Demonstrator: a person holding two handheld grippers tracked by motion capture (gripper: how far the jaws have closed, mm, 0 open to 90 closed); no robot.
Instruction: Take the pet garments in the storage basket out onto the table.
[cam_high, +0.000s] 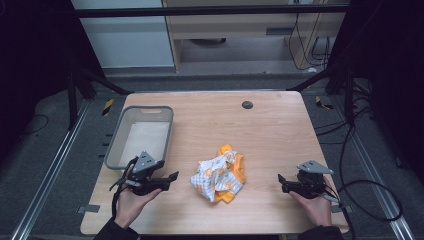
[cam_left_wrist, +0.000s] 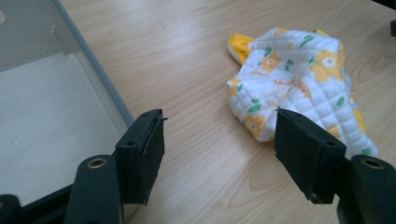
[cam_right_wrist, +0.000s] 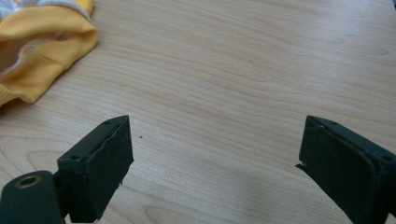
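My left gripper (cam_high: 171, 177) and right gripper (cam_high: 281, 179) both hang jaws apart, holding nothing, over the wooden table (cam_high: 280, 130), the crumpled quilted garment (cam_high: 218, 173) lying between them, the grey bin (cam_high: 114, 145) just beside my left.

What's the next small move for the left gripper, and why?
Probably ease the left gripper forward toward the crumpled quilted cloth. Its jaws stand open and empty, the cloth lies apart from them on the bare table, and the left gripper view shows the cloth's near edge just beyond the jaws. The grey bin sits empty beside it.
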